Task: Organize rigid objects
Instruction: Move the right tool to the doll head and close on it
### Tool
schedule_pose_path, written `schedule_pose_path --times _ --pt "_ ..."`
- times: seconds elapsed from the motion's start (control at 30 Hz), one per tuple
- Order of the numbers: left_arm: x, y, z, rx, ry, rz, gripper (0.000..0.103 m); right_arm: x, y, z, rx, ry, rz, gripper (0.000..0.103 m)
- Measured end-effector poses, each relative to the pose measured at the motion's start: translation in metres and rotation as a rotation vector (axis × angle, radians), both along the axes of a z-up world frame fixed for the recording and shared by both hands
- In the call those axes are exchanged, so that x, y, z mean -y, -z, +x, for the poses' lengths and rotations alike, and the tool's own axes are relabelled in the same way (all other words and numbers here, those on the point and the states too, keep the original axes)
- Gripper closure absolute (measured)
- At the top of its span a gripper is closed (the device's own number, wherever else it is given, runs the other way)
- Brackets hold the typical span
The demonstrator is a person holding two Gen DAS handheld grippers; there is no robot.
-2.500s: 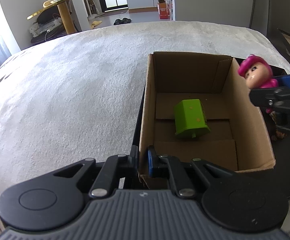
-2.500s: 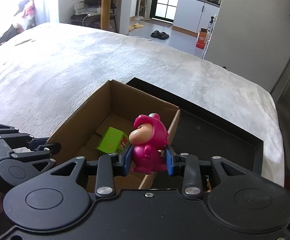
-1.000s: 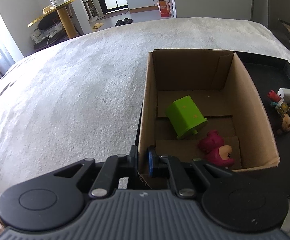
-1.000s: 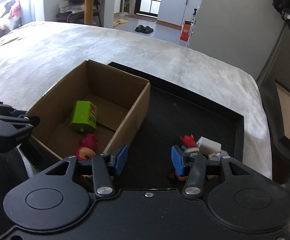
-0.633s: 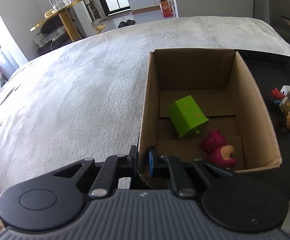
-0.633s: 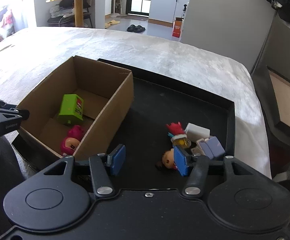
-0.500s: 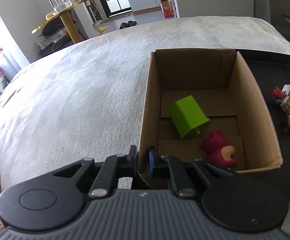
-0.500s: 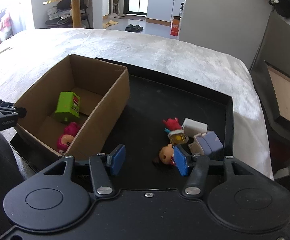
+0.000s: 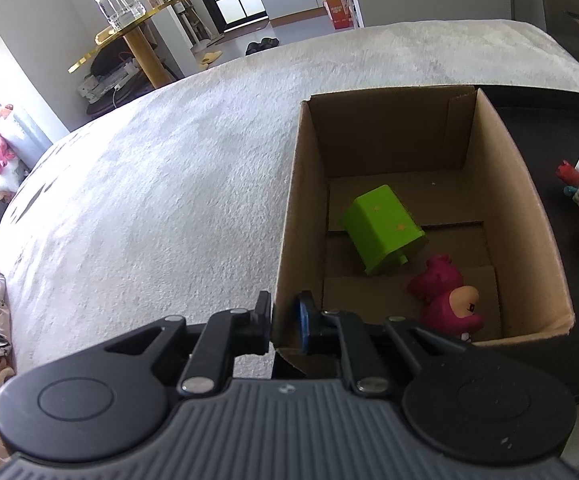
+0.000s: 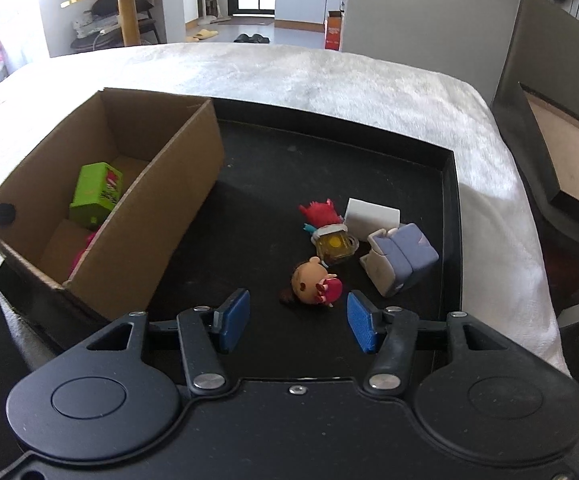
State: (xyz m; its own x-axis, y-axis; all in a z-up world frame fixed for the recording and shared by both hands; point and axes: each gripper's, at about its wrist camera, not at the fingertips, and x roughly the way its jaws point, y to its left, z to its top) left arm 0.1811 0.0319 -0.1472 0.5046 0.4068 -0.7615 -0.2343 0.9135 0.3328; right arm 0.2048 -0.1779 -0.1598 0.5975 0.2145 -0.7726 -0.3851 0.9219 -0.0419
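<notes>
Lining up on the little doll while the other hand steadies the box.

The left gripper pinches the near corner wall of the cardboard box, where a green block and a pink figure lie. The right gripper hangs spread wide over the black tray, with the small doll lying on its side just ahead between the blue pads. I'd say it should drop straight down, straddle the doll's head, and close gently, staying clear of the yellow mug figure and the lavender block close behind.
</notes>
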Motion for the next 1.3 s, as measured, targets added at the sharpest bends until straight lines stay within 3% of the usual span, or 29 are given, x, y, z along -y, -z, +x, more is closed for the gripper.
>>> schedule_pose_path --times 0.77,0.83,0.87,0.9,1.3 --pt "0.008 0.005 0.004 -0.024 0.008 0.062 0.089 -0.004 0.039 0.044 -0.053 0.016 -0.054 0.049" --pt "0.007 0.004 0.004 -0.023 0.007 0.060 0.089 -0.003 0.043 0.047 -0.062 0.014 -0.048 0.051" --pt "0.007 0.005 0.004 -0.023 0.007 0.061 0.089 -0.003 0.045 0.048 -0.073 0.004 -0.036 0.062" --pt "0.008 0.005 0.004 -0.023 0.008 0.063 0.089 -0.002 0.045 0.047 -0.082 -0.003 -0.028 0.064" --pt "0.007 0.003 0.003 -0.020 0.007 0.060 0.089 0.007 0.034 0.030 -0.069 -0.010 -0.029 0.064"
